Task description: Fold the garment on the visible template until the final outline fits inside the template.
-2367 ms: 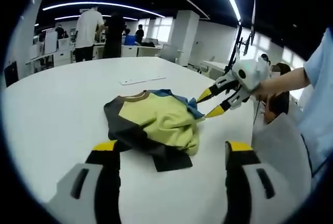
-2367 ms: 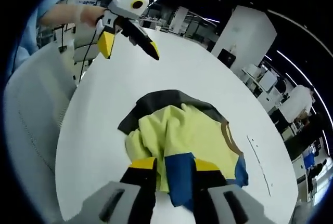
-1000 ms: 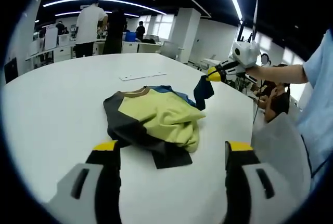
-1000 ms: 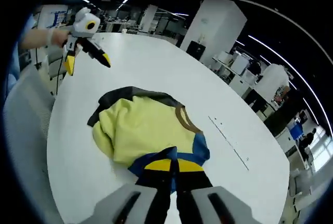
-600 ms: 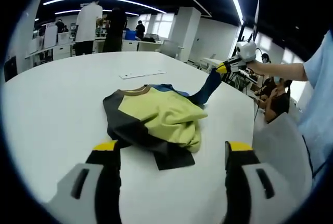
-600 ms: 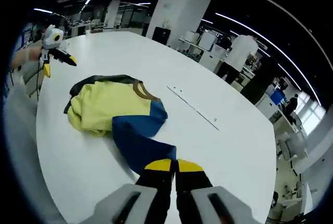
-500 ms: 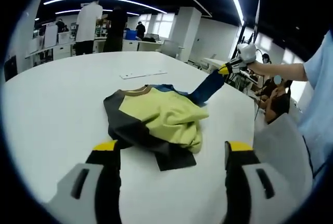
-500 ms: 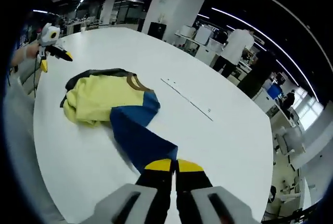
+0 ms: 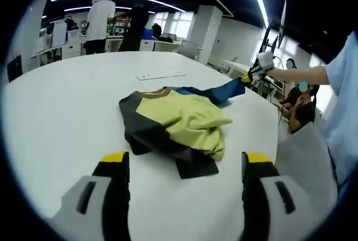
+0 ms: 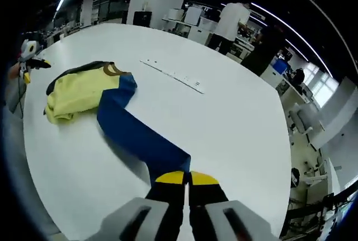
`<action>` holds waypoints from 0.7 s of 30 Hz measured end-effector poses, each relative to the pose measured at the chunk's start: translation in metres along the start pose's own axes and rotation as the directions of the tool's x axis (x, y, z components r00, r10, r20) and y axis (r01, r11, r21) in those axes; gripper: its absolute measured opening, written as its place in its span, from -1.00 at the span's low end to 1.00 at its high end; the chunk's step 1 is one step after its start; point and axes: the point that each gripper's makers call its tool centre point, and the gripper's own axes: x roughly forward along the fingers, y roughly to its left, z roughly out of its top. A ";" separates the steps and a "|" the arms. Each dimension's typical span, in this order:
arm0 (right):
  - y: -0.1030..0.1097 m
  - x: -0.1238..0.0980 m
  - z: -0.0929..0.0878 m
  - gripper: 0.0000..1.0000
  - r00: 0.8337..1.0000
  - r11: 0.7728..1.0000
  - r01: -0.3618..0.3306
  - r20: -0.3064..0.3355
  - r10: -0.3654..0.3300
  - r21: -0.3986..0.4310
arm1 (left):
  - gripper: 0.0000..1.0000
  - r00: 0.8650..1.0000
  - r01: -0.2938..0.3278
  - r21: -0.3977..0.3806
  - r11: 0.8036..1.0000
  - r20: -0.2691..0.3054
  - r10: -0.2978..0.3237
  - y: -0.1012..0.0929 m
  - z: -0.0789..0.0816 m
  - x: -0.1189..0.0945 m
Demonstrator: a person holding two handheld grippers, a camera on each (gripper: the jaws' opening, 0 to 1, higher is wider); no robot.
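A garment with a yellow body (image 9: 179,118), a dark grey sleeve (image 9: 142,132) and a blue sleeve (image 9: 221,91) lies bunched on the white table (image 9: 56,112). My left gripper (image 9: 185,158) is open at the garment's near side, apart from the cloth. My right gripper (image 9: 245,78) is shut on the end of the blue sleeve, which runs stretched out from the garment. In the right gripper view, the blue sleeve (image 10: 137,135) runs from the yellow body (image 10: 72,93) to my shut right gripper (image 10: 187,178). My left gripper (image 10: 33,67) shows small at the far left.
A thin white strip (image 10: 173,75) with marks lies flat on the table (image 10: 235,118) beyond the garment; the strip (image 9: 161,75) sits behind the collar. The person's sleeve (image 9: 342,107) is at the right. People (image 9: 100,23) stand at desks far behind.
My right gripper shut on the blue sleeve, lifted it and pulled it outward, away from the garment; the sleeve now lies stretched long. My left gripper stayed open.
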 end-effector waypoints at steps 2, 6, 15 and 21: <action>-0.004 0.001 -0.001 -1.00 1.000 1.000 0.003 -0.006 -0.003 0.007 | 0.59 1.000 -0.004 -0.001 1.000 -0.003 0.004 0.002 0.000 0.001; -0.015 0.005 -0.005 -1.00 1.000 1.000 0.013 -0.023 -0.013 0.022 | 0.59 1.000 -0.015 -0.016 1.000 0.000 0.015 0.009 0.002 0.004; -0.037 0.014 -0.035 -1.00 0.992 0.985 0.057 -0.117 -0.038 0.160 | 0.59 1.000 -0.012 -0.018 1.000 -0.014 0.011 0.011 0.000 0.011; -0.038 0.015 -0.064 -1.00 0.978 0.972 0.055 -0.209 -0.006 0.228 | 0.59 1.000 -0.013 -0.020 1.000 -0.025 0.012 0.012 -0.004 0.012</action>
